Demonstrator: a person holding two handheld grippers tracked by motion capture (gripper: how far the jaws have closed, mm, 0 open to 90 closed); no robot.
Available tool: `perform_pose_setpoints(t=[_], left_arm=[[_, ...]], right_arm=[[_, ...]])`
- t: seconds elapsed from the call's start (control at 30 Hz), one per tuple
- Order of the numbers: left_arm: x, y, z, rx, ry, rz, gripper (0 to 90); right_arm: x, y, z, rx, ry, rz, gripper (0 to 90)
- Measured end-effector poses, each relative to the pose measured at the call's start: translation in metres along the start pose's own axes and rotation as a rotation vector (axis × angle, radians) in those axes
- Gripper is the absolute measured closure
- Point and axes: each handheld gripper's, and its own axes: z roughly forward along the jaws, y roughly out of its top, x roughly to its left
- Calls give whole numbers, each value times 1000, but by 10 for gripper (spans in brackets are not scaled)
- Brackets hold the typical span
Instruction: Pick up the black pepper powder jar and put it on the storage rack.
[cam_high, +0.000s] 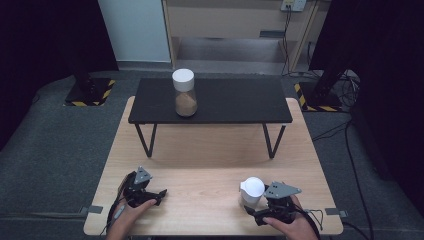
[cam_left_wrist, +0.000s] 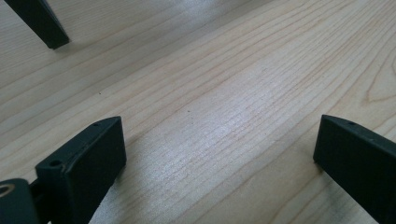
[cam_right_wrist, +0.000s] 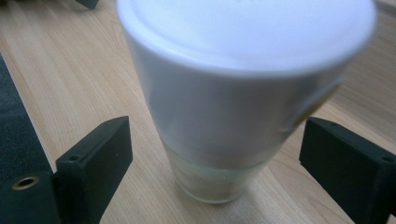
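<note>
In the high view a light wooden table (cam_high: 210, 150) stands on grey carpet, and a low black shelf (cam_high: 225, 100) on thin legs spans its far half. A white-lidded jar with brown contents (cam_high: 184, 93) stands on the shelf left of centre, close to the front edge, with bare shelf running off to its right. The near half of the table lies open between the two hands. The left gripper (cam_high: 159, 194) rests near the front left corner, held by the left hand (cam_high: 131, 212) at the table's front edge. The right gripper (cam_high: 248, 207) sits near the front right, held by the right hand (cam_high: 290, 226), and a white-lidded cup (cam_high: 252, 191) stands upright right at its jaws. In the left gripper view the jaws are spread wide over bare wood, and one black shelf leg (cam_left_wrist: 39, 21) meets the table at upper left, well apart from them. In the right gripper view the jaws stand spread on either side of the cup (cam_right_wrist: 224, 107), a gap showing at each side, and its clear base rests on the table, whose edge runs down the left.
</note>
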Motion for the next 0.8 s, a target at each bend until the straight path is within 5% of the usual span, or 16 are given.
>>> perform_pose_setpoints(t=[0.5, 0.8], left_arm=[[0, 0, 0, 0, 0, 0, 10], [0, 0, 0, 0, 0, 0, 10]], right_arm=[[2, 3, 11, -2, -16, -19, 310], [0, 2, 11, -7, -7, -10, 314]])
